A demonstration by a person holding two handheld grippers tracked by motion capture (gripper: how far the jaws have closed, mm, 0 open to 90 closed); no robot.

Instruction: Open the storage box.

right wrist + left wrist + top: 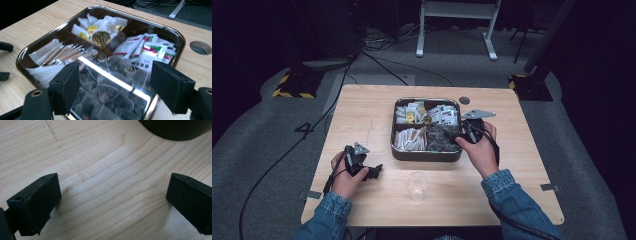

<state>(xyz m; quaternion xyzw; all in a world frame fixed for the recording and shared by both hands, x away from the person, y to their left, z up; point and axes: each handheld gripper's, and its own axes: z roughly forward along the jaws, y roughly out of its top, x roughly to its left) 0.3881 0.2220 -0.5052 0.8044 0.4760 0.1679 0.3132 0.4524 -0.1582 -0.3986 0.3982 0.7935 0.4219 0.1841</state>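
The right gripper [115, 85] was open, its jaws wide apart and holding nothing. It hung just over the clear tea bags [110, 97] in the near right part of the tray [427, 156]. They lay right below it, so it looked nearest. The left gripper [112, 200] was open too, resting on the table [105, 157], near a plastic cup [417, 186].

Wooden table [362, 107] carries a compartment tin [398, 152] and, seemingly, a clear cup [417, 186].

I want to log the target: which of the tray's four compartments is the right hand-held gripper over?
The right hand-held gripper is over the near-right compartment, holding clear tea bags; the others hold paper sachets or packets.
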